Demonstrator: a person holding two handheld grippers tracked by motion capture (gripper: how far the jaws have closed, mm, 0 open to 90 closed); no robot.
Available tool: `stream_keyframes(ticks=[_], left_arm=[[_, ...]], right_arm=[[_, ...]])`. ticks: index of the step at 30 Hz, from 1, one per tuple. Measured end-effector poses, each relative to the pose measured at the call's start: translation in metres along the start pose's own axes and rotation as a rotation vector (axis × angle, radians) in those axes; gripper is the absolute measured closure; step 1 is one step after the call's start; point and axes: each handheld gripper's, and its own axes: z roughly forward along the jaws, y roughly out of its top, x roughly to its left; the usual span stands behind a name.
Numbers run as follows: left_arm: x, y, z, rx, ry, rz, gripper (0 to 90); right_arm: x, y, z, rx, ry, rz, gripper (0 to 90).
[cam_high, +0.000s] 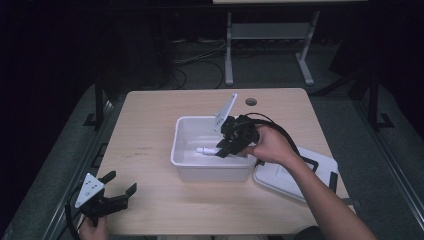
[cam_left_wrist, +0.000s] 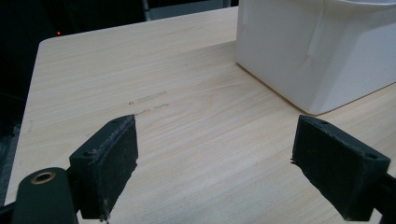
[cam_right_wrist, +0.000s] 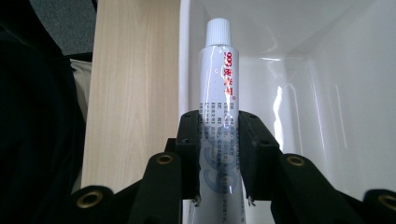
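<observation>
We see a pale wood-grain tabletop (cam_high: 150, 130), matte and flat with rounded corners, bearing a few faint scuffs. On it stands a white plastic tub (cam_high: 182, 165), rectangular with smooth glossy walls and a rolled rim; just beside it at the right lies a flat white lid (cam_high: 282, 180) with dark clips. Our right gripper (cam_right_wrist: 218, 154), black and angular with brass-ringed holes, reaches into the tub, and its jaws are clamped on a white tube (cam_right_wrist: 218, 93). The tube is slim, shiny and cylindrical, with a ribbed white screw cap, red characters near the top, fine dark print and a blue mark lower down; it is held inside the tub, cap pointing away from the gripper. Our left gripper (cam_high: 119, 186) sits at the near left corner, its rough-faced black jaws spread wide with nothing between them.
</observation>
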Motion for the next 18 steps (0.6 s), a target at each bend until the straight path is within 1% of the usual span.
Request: stream_keyframes(ticks=[2,4,6,10,12,14,18], left_arm=[[0.0,0.0,0.0,0.001,-0.001,0.001,13.4],[0.0,0.0,0.0,0.004,0.0,0.003,13.4],[0.0,0.0,0.0,0.006,-0.001,0.004,13.4],[0.0,0.0,0.0,0.003,0.0,0.003,13.4],[0.0,0.0,0.0,0.001,0.001,0.002,13.4],[0.0,0.0,0.0,0.002,0.0,0.001,13.4],[0.0,0.0,0.0,0.003,0.0,0.003,13.4]], right_arm=[[-0.002,-0.002,0.002,-0.002,0.006,0.006,70.9],[-0.003,-0.002,0.005,0.009,0.008,0.011,70.9],[-0.005,-0.002,0.008,0.013,0.009,0.001,70.9],[-0.008,-0.003,0.013,0.034,0.013,0.014,70.9],[-0.009,-0.005,0.016,0.036,0.015,0.019,70.9],[-0.011,-0.007,0.019,0.026,0.023,0.028,70.9],[-0.014,-0.012,0.025,0.033,0.032,0.039,70.9]])
